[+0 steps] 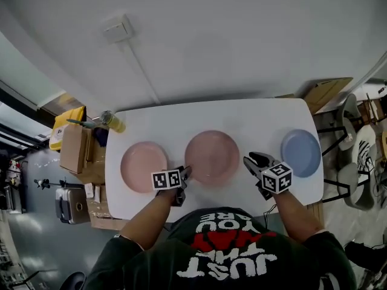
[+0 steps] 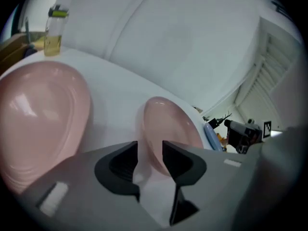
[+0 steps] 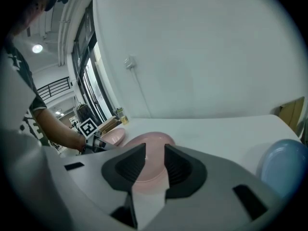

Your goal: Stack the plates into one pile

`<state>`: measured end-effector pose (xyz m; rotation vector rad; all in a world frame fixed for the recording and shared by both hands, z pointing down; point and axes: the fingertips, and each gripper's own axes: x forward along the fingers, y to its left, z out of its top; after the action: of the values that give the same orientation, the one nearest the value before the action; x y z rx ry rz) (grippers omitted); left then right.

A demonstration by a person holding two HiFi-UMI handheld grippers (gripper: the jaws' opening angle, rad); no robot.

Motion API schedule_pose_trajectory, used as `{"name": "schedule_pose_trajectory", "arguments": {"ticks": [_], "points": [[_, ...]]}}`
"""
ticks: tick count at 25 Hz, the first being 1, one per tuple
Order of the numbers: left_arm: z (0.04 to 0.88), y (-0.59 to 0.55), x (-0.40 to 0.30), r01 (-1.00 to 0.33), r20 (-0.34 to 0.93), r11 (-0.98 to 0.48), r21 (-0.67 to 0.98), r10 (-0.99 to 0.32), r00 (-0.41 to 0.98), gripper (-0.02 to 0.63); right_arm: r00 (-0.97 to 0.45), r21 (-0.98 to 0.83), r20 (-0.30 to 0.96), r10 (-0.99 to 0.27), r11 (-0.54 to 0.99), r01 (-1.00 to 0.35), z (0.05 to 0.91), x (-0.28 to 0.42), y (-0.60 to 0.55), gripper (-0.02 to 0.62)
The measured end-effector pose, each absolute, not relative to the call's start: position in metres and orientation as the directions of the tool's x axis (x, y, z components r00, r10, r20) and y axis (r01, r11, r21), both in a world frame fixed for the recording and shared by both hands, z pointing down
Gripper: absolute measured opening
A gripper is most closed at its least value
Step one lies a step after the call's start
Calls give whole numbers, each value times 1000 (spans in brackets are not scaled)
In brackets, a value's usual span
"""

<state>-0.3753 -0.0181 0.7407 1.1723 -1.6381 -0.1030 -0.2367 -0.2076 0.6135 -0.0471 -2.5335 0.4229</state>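
Nearest the person, the left gripper (image 1: 184,174) has its jaws apart at the near-left rim of the middle pink plate (image 1: 211,156). The rim lies just ahead of the gap and is not pinched. The right gripper (image 1: 251,161), jaws likewise apart and empty, is held between that plate and the blue plate (image 1: 300,152). A paler pink plate (image 1: 144,166) lies at left. All three rest separately, unstacked, on the white counter (image 1: 242,116). A yellow bottle (image 1: 113,121) stands at its far-left corner.
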Motion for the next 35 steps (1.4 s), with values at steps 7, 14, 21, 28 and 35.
{"name": "schedule_pose_trajectory", "arguments": {"ticks": [7,14,21,28,35], "points": [[765,-40,-372,-477,669,569,670,-741,57,49,-831,-263,550,89,962,-71,611,-221,-211,92],[733,-31,-393,-393,637,595,702,-770,-29,25,-862,-227,502,68,972,-55,590,-224,-219,15],[680,53,-467,-298,616,659,691,-752,-235,23,-884,-228,448,133,973,31,571,-270,-198,9],[686,196,-525,-150,699,794,590,-594,-398,23,-870,-221,446,211,968,121,572,-316,-156,9],[727,254,-532,-45,769,839,542,-517,-376,23,-847,-210,483,220,969,132,579,-323,-137,9]]}}
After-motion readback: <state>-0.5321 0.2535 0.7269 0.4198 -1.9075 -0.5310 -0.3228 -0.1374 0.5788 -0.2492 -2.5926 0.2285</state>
